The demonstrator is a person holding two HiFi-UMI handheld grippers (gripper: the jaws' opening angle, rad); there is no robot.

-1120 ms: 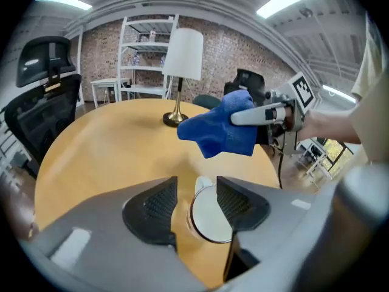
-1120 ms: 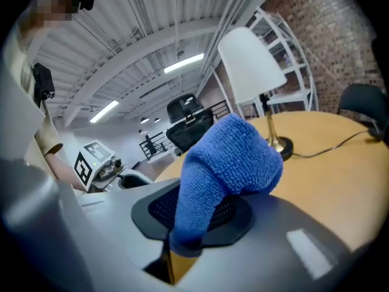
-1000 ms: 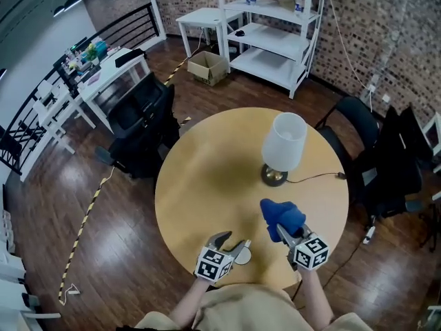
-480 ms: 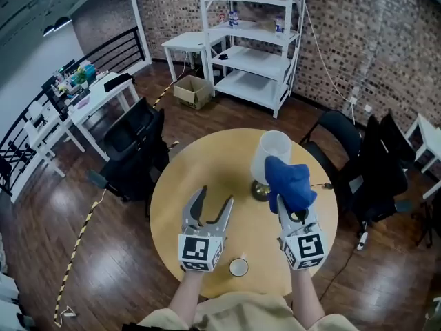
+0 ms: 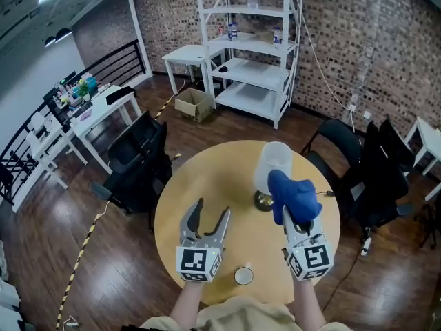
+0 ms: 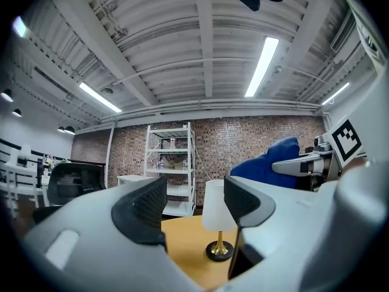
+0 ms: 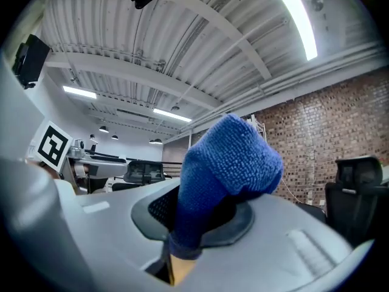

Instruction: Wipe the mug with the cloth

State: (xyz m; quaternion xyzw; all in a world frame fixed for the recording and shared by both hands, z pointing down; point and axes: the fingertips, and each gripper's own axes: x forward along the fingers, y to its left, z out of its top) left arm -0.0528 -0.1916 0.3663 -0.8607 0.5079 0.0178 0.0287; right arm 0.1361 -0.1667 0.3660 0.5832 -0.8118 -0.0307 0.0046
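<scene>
L gripper [image 5: 211, 211] is up over the table [image 5: 200, 178], jaws wide apart & just been opening, nothing btw them; only the lamp [image 6: 217, 205] shows far beyond. R gripper [image 5: 295, 216] is level beside it, jaws clamped on the blue cloth [image 5: 293, 193], which bunches out past the tips. The mug [image 5: 242, 276] sits on the table near the person's edge, btw the two grippers, touched by neither.

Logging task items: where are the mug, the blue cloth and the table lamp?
mug [image 5: 242, 276], head view, open top
blue cloth [image 5: 295, 194], head view, bunched middle
table lamp [image 5: 274, 167], head view, white shade
</scene>
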